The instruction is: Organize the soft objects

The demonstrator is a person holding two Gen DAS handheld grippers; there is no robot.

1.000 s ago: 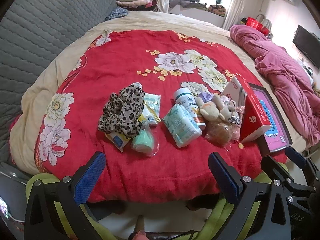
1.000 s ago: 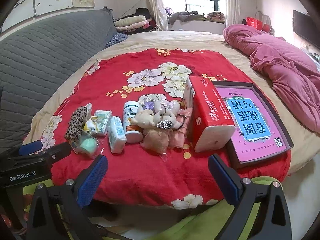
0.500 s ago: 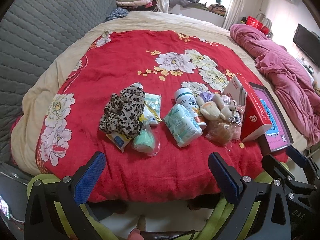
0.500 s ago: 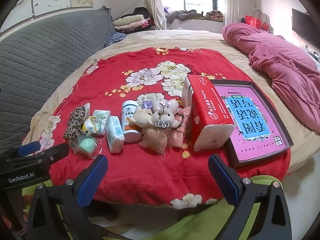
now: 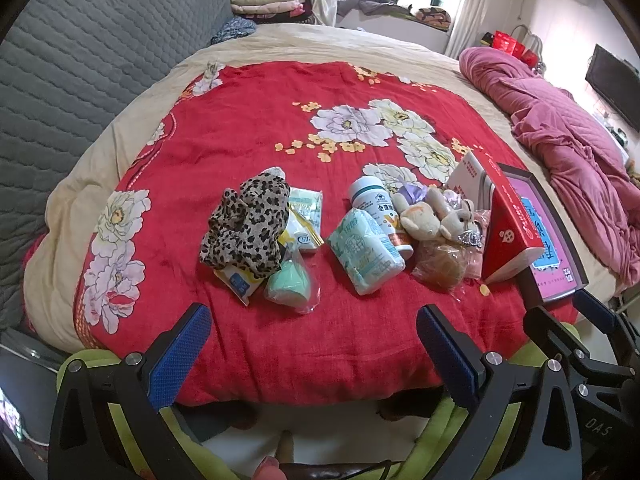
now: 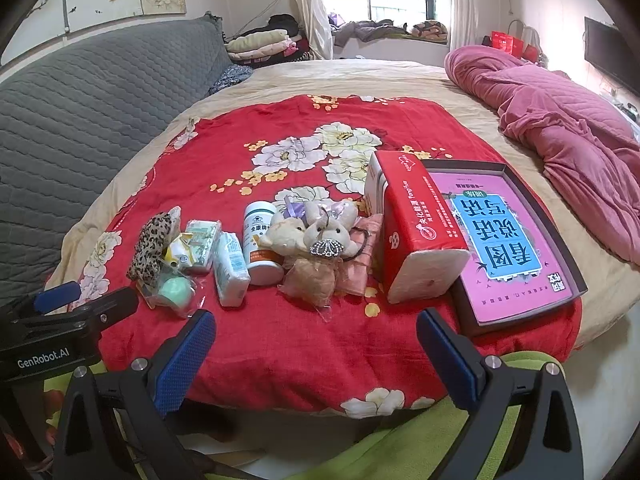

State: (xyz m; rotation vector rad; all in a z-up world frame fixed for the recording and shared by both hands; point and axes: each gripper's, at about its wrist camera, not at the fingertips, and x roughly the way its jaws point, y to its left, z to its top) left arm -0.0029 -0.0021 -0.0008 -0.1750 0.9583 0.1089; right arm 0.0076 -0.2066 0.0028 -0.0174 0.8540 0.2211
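Both the left gripper (image 5: 312, 342) and right gripper (image 6: 316, 346) hang with jaws wide apart, empty. At centre frame on the red blanket (image 5: 256, 128), the plush toys (image 6: 316, 232) look light and squashy; pinch a body, not the crinkly wrapper.

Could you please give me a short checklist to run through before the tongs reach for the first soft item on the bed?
1. Left tongs open and empty: ok.
2. Right tongs open and empty: ok.
3. Leopard-print cloth unobstructed on top: ok.
4. Plush toys free of neighbours: not ok, they touch the bottle and tissue pack.
5. Where the soft items should go: cannot tell.
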